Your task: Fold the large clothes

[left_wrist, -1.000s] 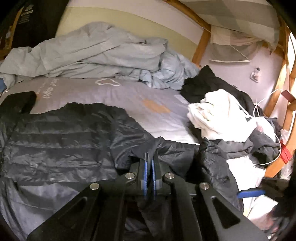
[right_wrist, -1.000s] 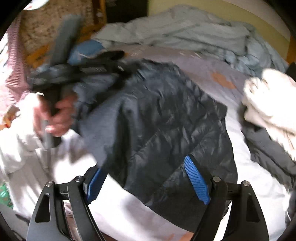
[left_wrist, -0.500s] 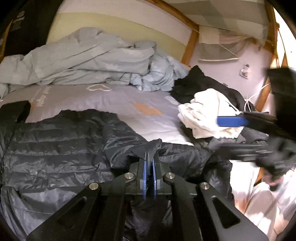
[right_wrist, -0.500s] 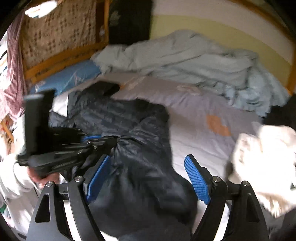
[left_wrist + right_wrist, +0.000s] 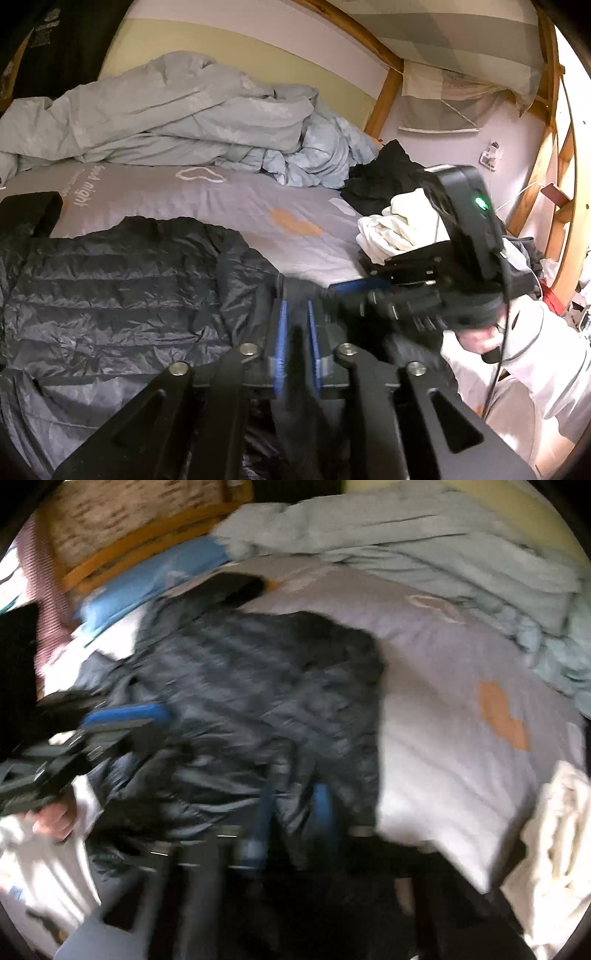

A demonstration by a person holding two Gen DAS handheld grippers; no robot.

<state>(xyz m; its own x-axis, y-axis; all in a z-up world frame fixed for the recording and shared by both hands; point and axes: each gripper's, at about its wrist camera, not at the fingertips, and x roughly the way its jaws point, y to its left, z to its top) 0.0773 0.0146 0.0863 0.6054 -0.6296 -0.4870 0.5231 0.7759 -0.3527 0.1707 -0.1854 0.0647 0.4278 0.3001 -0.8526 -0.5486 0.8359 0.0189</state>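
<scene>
Our right gripper point(image 5: 293, 812) pinches a fold of the dark jacket point(image 5: 258, 686) on the bed point(image 5: 443, 672); our left gripper point(image 5: 110, 731) sits blurred beside it.

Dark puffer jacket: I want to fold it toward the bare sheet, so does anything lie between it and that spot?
Nothing visible does. The dark puffer jacket borders bare lavender sheet. The blue duvet lies beyond that sheet, and the white garment sits off to the right.
</scene>
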